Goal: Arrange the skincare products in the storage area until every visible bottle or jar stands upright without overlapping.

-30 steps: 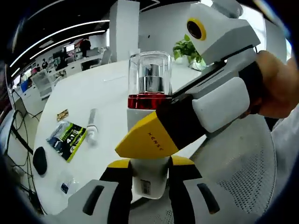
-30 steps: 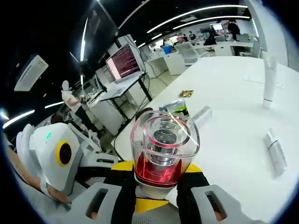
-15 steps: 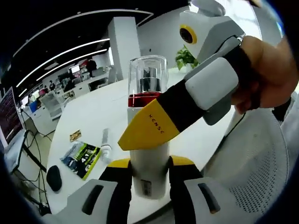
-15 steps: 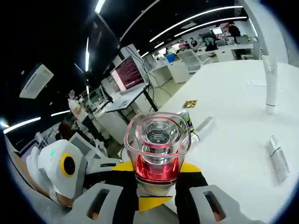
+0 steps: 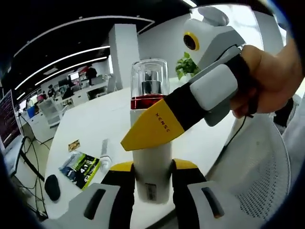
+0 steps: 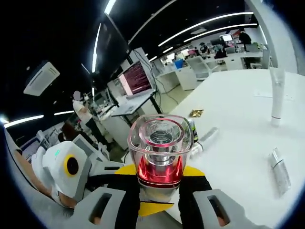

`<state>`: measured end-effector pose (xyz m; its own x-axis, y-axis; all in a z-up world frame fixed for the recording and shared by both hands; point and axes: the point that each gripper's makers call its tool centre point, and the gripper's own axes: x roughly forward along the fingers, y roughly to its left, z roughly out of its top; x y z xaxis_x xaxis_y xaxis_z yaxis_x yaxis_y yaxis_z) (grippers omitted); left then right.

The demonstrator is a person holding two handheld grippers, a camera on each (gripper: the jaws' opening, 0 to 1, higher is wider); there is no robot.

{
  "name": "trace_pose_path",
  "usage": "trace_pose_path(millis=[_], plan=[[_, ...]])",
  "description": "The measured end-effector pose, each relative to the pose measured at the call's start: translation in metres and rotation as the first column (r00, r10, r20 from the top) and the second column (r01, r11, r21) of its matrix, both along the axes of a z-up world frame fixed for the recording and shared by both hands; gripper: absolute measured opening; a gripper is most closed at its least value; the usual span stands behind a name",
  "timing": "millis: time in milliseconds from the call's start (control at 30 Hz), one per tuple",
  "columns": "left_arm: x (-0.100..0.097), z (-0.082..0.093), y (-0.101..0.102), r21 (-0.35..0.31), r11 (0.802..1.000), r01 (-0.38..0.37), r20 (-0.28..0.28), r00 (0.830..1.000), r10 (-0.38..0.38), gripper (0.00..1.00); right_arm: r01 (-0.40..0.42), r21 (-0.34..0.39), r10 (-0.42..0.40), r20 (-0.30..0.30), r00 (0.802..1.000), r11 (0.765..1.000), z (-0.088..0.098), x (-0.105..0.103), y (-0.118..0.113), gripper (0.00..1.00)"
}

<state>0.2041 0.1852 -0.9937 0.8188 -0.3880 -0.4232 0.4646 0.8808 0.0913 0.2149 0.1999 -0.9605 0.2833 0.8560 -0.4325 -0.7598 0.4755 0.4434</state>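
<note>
We see a white table (image 5: 95,119) stretching away into an open-plan office. On its near edge lies a green-and-black packet (image 5: 80,167), with a small gold-wrapped item (image 5: 73,145) just beyond it and a dark computer mouse (image 5: 51,187) near the table's rim. A leafy green plant (image 5: 187,67) stands at the table's far side, and a white mesh chair (image 5: 259,167) sits close by — its back perforated.

In the right gripper view we find a laptop (image 6: 136,81) with a lit screen on a side desk, a person in white (image 6: 82,112) standing beside it, and long ceiling light strips (image 6: 209,24) above rows of desks.
</note>
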Motion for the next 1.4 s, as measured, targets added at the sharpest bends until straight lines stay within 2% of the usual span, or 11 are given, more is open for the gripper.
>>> trace_pose_path(millis=[233,467,667,800,1067,1167,1267,1400], plan=[[0.0,0.0,0.0,0.001,1.0,0.003,0.003,1.0,-0.003,0.31,0.021,-0.004,-0.021,0.009,1.0,1.0,0.0,0.007,-0.009,0.23],[-0.001,-0.006,-0.002,0.033,0.999,0.013,-0.013,1.0,-0.013,0.29,0.068,-0.012,-0.067,0.022,0.997,0.998,0.002,0.027,-0.028,0.23],[-0.002,-0.01,-0.001,0.063,0.998,0.023,-0.025,0.999,-0.022,0.25,0.116,-0.021,-0.115,0.049,0.992,0.993,0.007,0.045,-0.052,0.23],[-0.007,-0.015,-0.011,0.059,0.995,0.077,-0.054,0.996,-0.074,0.27,0.158,-0.023,-0.157,0.061,0.986,0.987,0.009,0.059,-0.074,0.23],[-0.01,-0.025,-0.015,0.126,0.987,0.103,-0.087,0.992,-0.093,0.23,0.233,-0.049,-0.229,0.083,0.97,0.971,0.007,0.088,-0.114,0.23],[-0.01,-0.027,-0.016,0.14,0.984,0.109,-0.092,0.991,-0.097,0.22,0.248,-0.055,-0.243,0.09,0.966,0.967,0.006,0.097,-0.123,0.23],[-0.01,-0.034,-0.021,0.136,0.985,0.11,-0.14,0.986,-0.091,0.26,0.262,-0.069,-0.254,0.103,0.962,0.963,0.007,0.104,-0.128,0.23],[-0.011,-0.033,-0.024,0.157,0.979,0.127,-0.123,0.986,-0.109,0.24,0.286,-0.08,-0.274,0.135,0.952,0.955,0.011,0.114,-0.137,0.23]])
